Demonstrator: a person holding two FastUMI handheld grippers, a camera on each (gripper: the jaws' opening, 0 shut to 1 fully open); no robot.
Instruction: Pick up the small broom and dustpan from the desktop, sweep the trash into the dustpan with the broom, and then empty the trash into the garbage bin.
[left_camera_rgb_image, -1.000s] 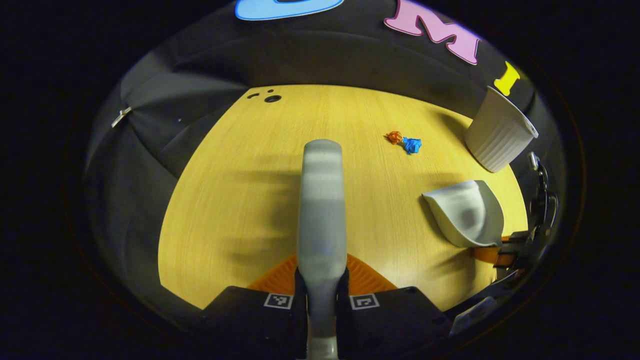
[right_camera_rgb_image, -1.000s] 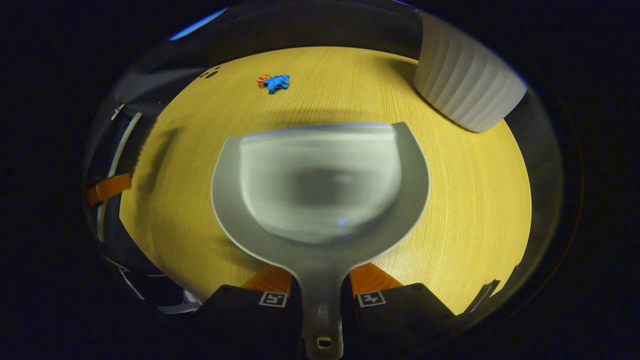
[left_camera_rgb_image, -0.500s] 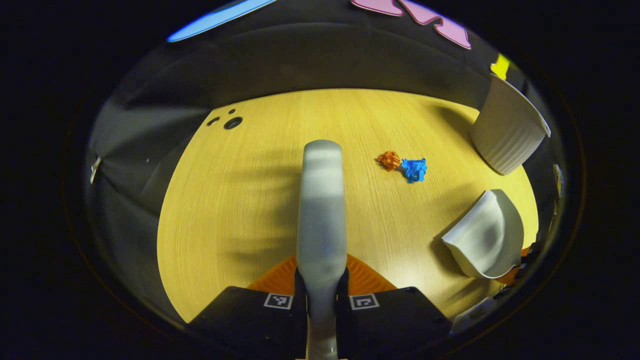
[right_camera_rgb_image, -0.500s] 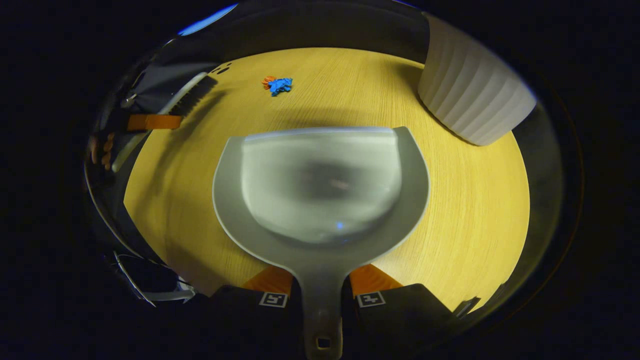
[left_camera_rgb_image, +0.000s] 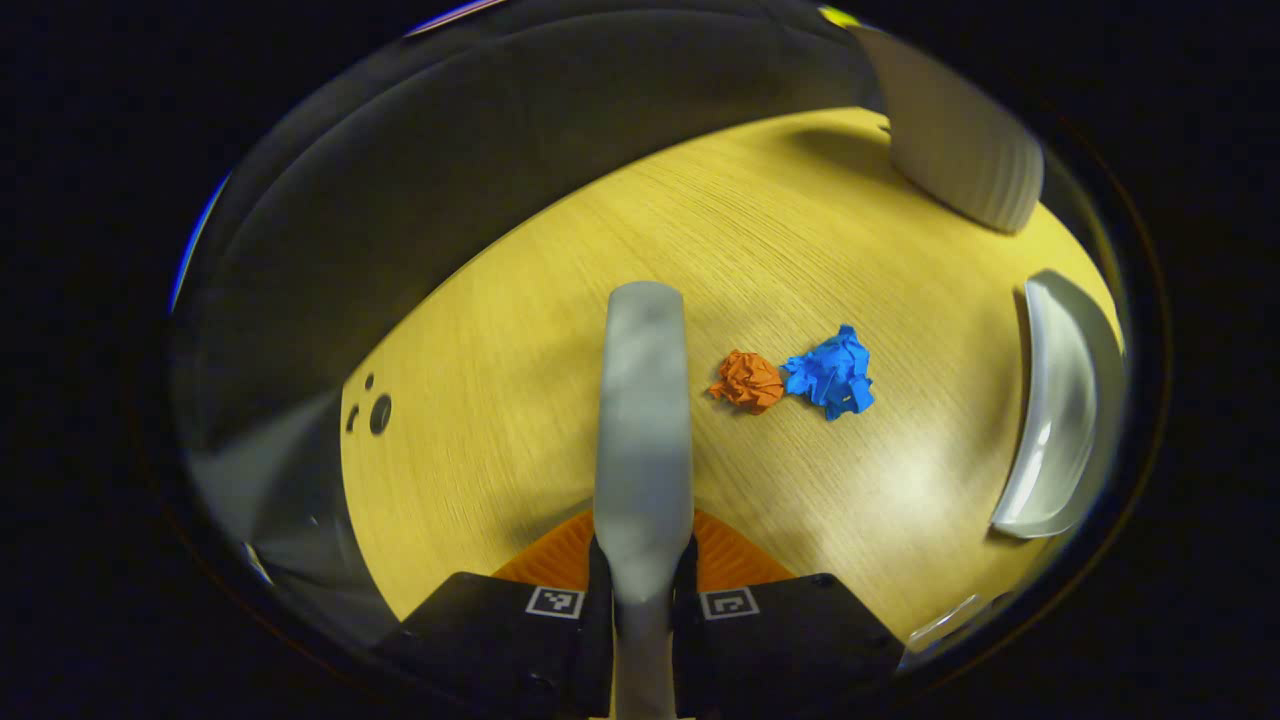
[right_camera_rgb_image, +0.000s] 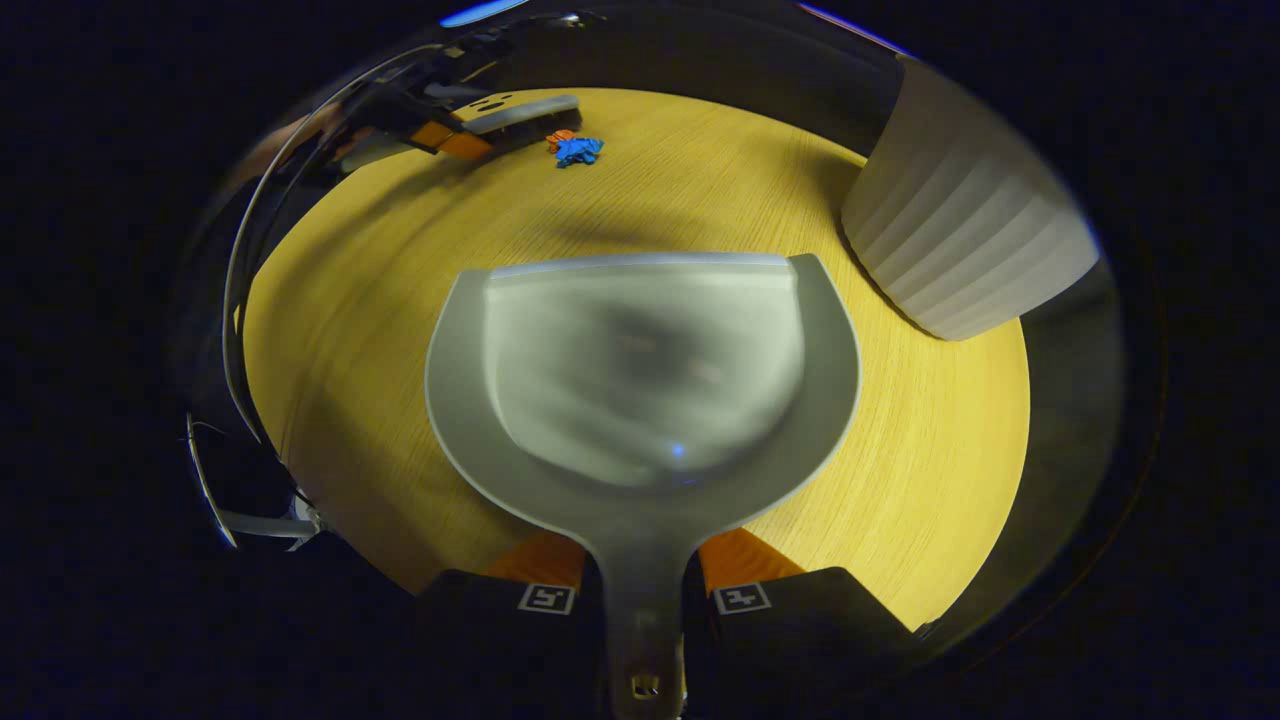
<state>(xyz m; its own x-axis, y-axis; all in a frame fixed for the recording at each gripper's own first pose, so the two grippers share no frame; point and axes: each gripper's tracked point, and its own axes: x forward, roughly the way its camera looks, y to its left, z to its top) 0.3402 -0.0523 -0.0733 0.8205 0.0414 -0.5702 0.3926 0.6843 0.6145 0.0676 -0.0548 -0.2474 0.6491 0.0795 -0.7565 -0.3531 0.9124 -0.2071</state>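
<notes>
Left gripper (left_camera_rgb_image: 641, 590) is clamped on the broom (left_camera_rgb_image: 641, 420) handle, both fingers pressing its sides; the grey broom back runs straight ahead over the bench (left_camera_rgb_image: 560, 330). Just right of the broom in the left gripper view lie two crumpled paper scraps, orange (left_camera_rgb_image: 748, 381) and blue (left_camera_rgb_image: 830, 372), touching or nearly so, mid-bench. Right gripper (right_camera_rgb_image: 643, 595) grips the dustpan (right_camera_rgb_image: 642, 370) by its handle, jaws closed on it, pan mouth facing away toward the scraps (right_camera_rgb_image: 574, 149), well apart from them. The dustpan rim (left_camera_rgb_image: 1058, 405) also appears near the right bench edge in the left gripper view. White ribbed garbage bin (right_camera_rgb_image: 965, 245) stands at the far right corner, beside the pan. Can't tell if the pan touches the bench.
</notes>
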